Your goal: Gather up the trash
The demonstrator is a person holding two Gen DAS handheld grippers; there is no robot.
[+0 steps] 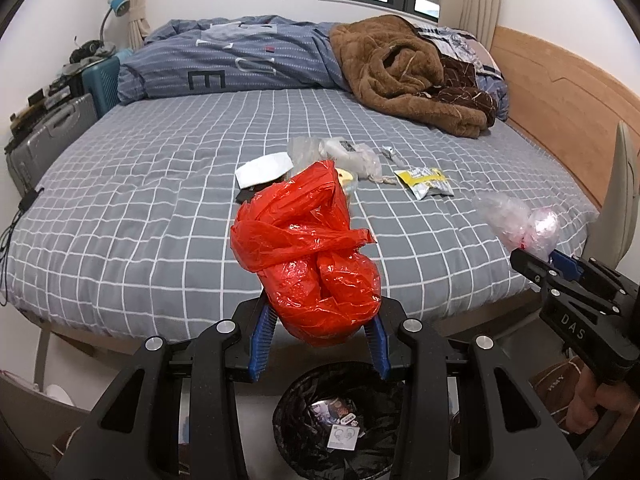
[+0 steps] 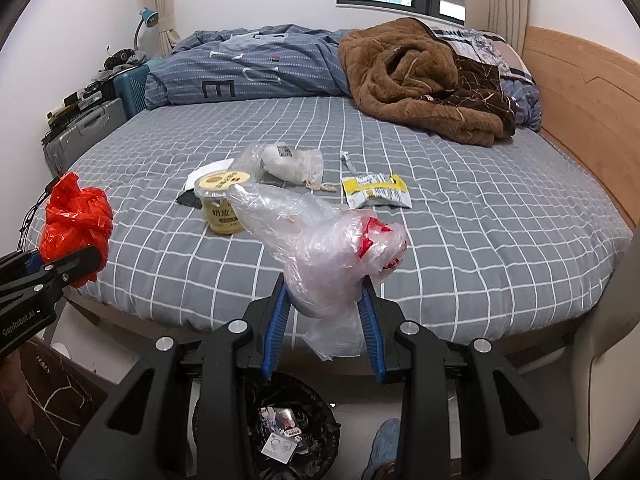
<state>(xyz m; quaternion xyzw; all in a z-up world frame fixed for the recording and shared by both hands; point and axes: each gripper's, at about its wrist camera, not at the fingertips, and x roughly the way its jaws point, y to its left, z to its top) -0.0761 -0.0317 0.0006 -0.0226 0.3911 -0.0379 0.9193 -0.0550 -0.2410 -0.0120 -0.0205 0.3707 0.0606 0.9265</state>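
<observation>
Bed [image 1: 160, 208] fills both views, with leftover litter at its centre: yellow cup [image 2: 222, 200], yellow wrapper [image 2: 376, 191]. Bin [image 1: 340, 412], black-lined, sits at 6 o'clock under both tools, ready for dropping. Left gripper [image 1: 320, 334] clamps the crumpled red bag [image 1: 308, 248], long axis toward 12 o'clock. Right gripper [image 2: 324, 320] pinches the clear bag [image 2: 320, 240], trailing toward 10 o'clock.

The right gripper [image 2: 325, 312] has its jaws closed on a clear plastic bag [image 2: 320, 240], above a black-lined trash bin [image 2: 320, 420]. On the bed [image 2: 480, 220] lie a yellow cup [image 2: 222, 204] and a yellow wrapper [image 2: 376, 190].
</observation>
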